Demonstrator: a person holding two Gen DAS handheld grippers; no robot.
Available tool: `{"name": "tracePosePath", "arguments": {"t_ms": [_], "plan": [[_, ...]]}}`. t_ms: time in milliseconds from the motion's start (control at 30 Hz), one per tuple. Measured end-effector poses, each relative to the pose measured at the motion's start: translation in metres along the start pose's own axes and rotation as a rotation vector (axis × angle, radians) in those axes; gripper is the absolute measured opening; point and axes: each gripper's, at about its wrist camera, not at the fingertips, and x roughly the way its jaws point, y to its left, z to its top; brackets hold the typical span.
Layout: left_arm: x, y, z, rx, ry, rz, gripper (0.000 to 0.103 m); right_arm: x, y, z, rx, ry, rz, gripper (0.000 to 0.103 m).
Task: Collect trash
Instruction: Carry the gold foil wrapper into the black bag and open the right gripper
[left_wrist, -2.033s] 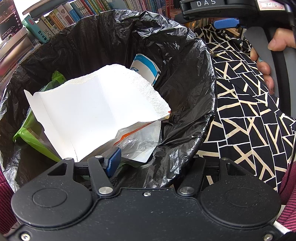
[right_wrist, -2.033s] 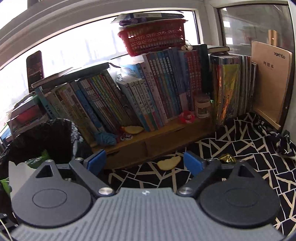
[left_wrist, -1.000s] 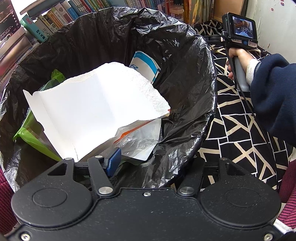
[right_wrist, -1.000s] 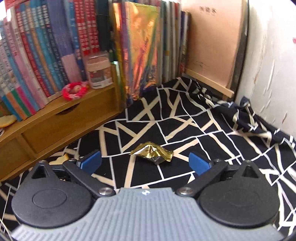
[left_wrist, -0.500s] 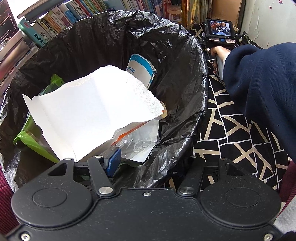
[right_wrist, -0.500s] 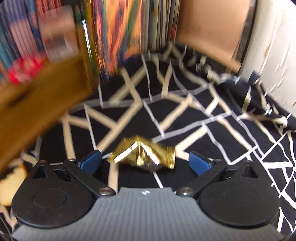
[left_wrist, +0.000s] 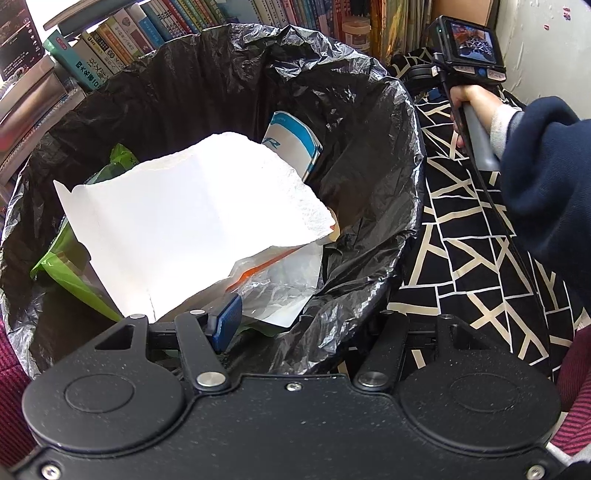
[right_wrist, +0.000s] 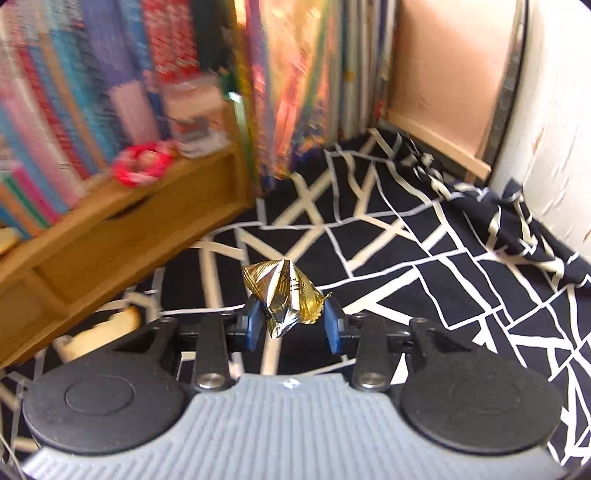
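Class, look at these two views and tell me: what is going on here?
A person is collecting trash with two handheld grippers. The right gripper has just closed its jaws on a crumpled gold wrapper above the patterned cloth. The left gripper straddles the rim of the black-bagged bin, which already holds white paper.

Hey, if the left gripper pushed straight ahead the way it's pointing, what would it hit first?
Most likely the clear crinkled plastic bag and the big white torn paper sheet lying on top of the trash inside the black-lined bin. The left gripper already straddles the bin's near rim, though depth is uncertain.
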Motion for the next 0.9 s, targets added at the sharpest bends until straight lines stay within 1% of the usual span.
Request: {"name": "tracePosePath", "arguments": {"t_ms": [133, 267, 467, 567, 633, 700, 733, 800, 867, 900], "plan": [[-0.001, 0.003, 0.002, -0.019, 0.002, -0.007, 0.057, -0.042, 0.015, 0.003, -0.084, -0.012, 0.065, 0.041], [-0.003, 0.003, 0.001, -0.018, -0.011, -0.005, 0.057, -0.089, 0.035, 0.007, -0.166, -0.024, 0.133, 0.043], [-0.005, 0.003, 0.000, -0.033, -0.011, -0.011, 0.057, -0.153, 0.061, 0.005, -0.225, -0.045, 0.240, 0.043], [-0.005, 0.004, 0.000, -0.030, -0.013, -0.009, 0.057, -0.189, 0.070, 0.001, -0.231, -0.090, 0.330, 0.044], [-0.005, 0.003, 0.000, -0.024, -0.016, -0.006, 0.057, -0.214, 0.072, -0.001, -0.213, -0.155, 0.404, 0.047], [-0.005, 0.002, 0.000, -0.022, -0.018, -0.005, 0.057, -0.233, 0.069, -0.007, -0.186, -0.235, 0.498, 0.049], [-0.005, 0.002, 0.000, -0.023, -0.017, -0.005, 0.057, -0.239, 0.069, -0.008, -0.177, -0.259, 0.549, 0.049], [-0.005, 0.002, 0.000, -0.029, -0.015, -0.008, 0.057, -0.248, 0.073, -0.008, -0.212, -0.258, 0.621, 0.049], [-0.005, 0.003, 0.000, -0.029, -0.015, -0.009, 0.057, -0.260, 0.077, -0.010, -0.244, -0.287, 0.672, 0.050], [-0.005, 0.003, 0.000, -0.028, -0.015, -0.008, 0.057, -0.264, 0.079, -0.010, -0.249, -0.294, 0.708, 0.052]]}}
